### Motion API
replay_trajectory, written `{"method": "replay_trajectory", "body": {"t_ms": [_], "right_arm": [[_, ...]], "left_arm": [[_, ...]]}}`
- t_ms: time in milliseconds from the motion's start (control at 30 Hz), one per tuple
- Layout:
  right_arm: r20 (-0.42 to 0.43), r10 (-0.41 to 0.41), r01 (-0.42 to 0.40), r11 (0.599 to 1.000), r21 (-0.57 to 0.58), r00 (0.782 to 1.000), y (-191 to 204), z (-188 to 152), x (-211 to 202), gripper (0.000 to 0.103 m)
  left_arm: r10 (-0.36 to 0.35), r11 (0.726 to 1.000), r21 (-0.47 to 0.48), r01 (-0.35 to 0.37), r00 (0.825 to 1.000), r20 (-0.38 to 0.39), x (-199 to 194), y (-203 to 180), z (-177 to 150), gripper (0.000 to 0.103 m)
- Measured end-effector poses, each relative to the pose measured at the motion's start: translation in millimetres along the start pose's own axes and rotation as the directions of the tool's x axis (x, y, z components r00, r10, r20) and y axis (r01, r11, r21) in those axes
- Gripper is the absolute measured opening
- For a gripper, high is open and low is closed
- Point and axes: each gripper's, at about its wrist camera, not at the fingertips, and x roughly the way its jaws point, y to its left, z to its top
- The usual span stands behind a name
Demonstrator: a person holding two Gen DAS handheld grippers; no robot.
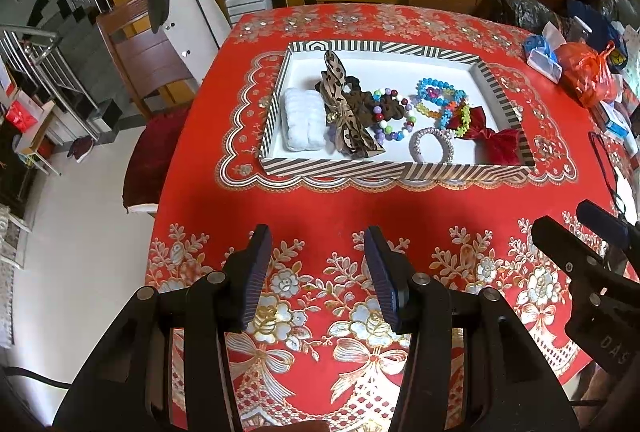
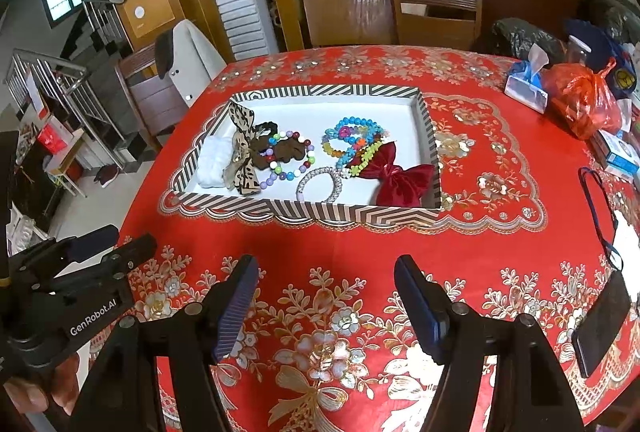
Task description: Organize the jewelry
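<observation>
- Jewelry lay heaped in the striped tray [image 1: 400,174] mid-table: beaded bracelets [image 1: 394,116], pearl ring-band [image 1: 434,145], red velvet bow [image 1: 496,144], leopard bow [image 1: 346,112], white scrunchie [image 1: 303,120].
- Left gripper [image 1: 318,272] and right gripper [image 2: 326,308] hovered over the near table edge, fingers spread, holding nothing.
- Stage ambiguous: sorted already, or awaiting sorting.
- Legible: "GenRobot.AI" on the left gripper; "DAS" on the right.

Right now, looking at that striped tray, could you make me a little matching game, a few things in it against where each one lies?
Things:
1. white scrunchie
2. red bow
3. leopard bow
4. pearl bracelet

Places in the tray:
A. near right corner
B. by the near wall, middle
C. left end
D. just right of the white scrunchie

Pairs: 1-C, 2-A, 3-D, 4-B
</observation>
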Motion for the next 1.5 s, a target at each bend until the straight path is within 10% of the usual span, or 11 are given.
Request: {"method": "replay_trajectory", "body": {"t_ms": [1500], "right_arm": [[-0.022, 0.001, -0.001, 1.000, -0.004, 1.000, -3, 3, 10, 0.069]], "left_arm": [[0.005, 1.000, 0.014, -0.005, 1.000, -0.003, 12, 0, 1, 0.047]]}}
